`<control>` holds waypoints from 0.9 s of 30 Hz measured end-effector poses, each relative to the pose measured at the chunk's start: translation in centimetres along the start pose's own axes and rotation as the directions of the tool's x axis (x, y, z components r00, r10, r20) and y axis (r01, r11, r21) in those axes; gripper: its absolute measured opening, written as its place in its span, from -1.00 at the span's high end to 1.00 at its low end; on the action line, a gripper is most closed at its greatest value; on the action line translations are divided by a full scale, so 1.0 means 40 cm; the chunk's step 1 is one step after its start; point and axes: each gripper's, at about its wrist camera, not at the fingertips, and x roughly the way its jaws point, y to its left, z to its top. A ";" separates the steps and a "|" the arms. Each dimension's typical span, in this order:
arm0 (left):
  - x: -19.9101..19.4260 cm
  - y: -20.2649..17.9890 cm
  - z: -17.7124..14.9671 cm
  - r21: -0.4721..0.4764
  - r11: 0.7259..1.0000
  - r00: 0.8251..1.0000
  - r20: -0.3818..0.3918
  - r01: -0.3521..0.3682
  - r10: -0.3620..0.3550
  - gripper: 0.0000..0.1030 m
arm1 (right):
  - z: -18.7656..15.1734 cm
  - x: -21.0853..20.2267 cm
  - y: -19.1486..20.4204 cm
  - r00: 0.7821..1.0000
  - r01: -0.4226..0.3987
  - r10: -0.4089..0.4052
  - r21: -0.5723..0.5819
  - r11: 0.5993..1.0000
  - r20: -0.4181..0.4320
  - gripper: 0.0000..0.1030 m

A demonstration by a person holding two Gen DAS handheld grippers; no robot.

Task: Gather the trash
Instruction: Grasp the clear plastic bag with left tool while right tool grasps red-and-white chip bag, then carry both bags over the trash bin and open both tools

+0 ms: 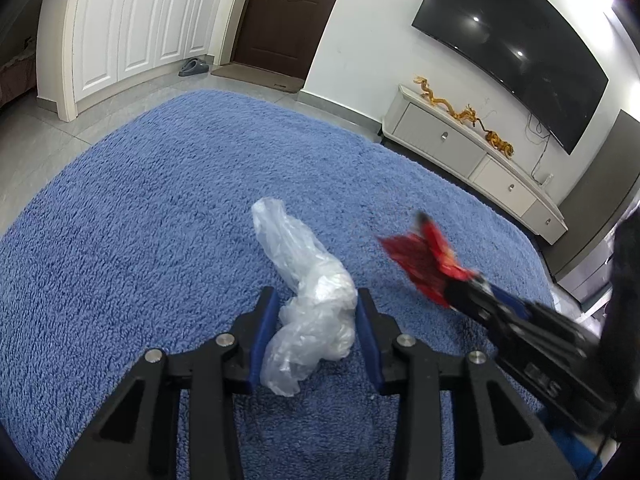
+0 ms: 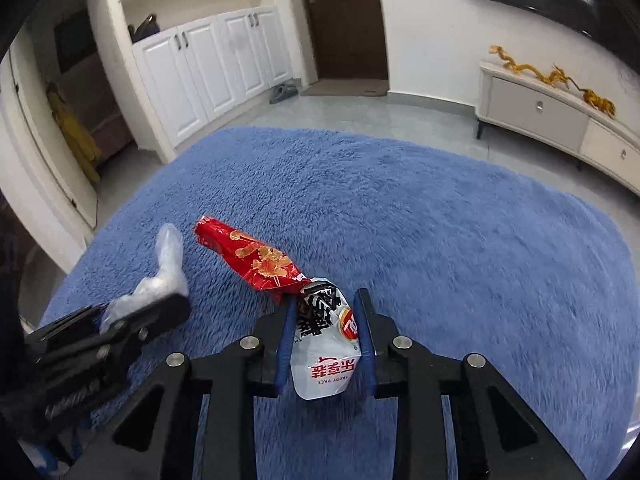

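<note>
A crumpled clear plastic bag (image 1: 296, 248) stands up from between the blue pads of my left gripper (image 1: 316, 296), which is shut on its lower part. A red and white snack wrapper (image 2: 260, 260) sticks out of my right gripper (image 2: 325, 300), whose pads press on its white end. In the left wrist view the right gripper (image 1: 454, 294) comes in from the right with the blurred red wrapper (image 1: 424, 256) at its tip. In the right wrist view the left gripper (image 2: 176, 300) is at the left with the plastic bag (image 2: 168, 260). Both hang over a blue shaggy rug (image 1: 160, 200).
The rug (image 2: 440, 220) lies on grey floor tiles (image 2: 380, 112). A low white TV cabinet (image 1: 460, 144) with golden dragon figures (image 1: 464, 114) runs along the right wall under a TV (image 1: 516, 48). White cupboards (image 1: 132, 24), a dark door (image 1: 288, 12) and grey slippers (image 1: 194, 67) are at the back.
</note>
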 end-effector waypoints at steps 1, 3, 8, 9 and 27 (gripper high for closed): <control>-0.001 0.000 0.000 0.000 1.000 1.000 0.000 -0.003 0.003 0.31 | -0.014 -0.021 -0.006 1.000 0.001 -0.001 0.020 1.000 0.017 0.46; -0.003 0.005 0.000 0.001 1.000 1.000 0.001 -0.012 0.012 0.36 | -0.037 -0.054 -0.013 0.999 -0.004 0.002 0.057 0.998 0.042 0.46; -0.020 0.006 -0.005 0.002 0.999 0.999 0.015 -0.038 0.038 0.43 | -0.103 -0.151 -0.045 0.993 -0.013 -0.011 0.195 0.981 0.122 0.46; -0.030 0.003 -0.009 0.005 0.999 0.999 0.022 -0.037 0.037 0.43 | -0.110 -0.165 -0.048 0.991 -0.012 -0.017 0.216 0.976 0.131 0.46; -0.324 -0.139 -0.052 0.112 0.986 0.977 0.162 0.122 -0.139 0.46 | -0.262 -0.522 -0.046 0.907 0.031 -0.237 0.505 0.863 0.348 0.46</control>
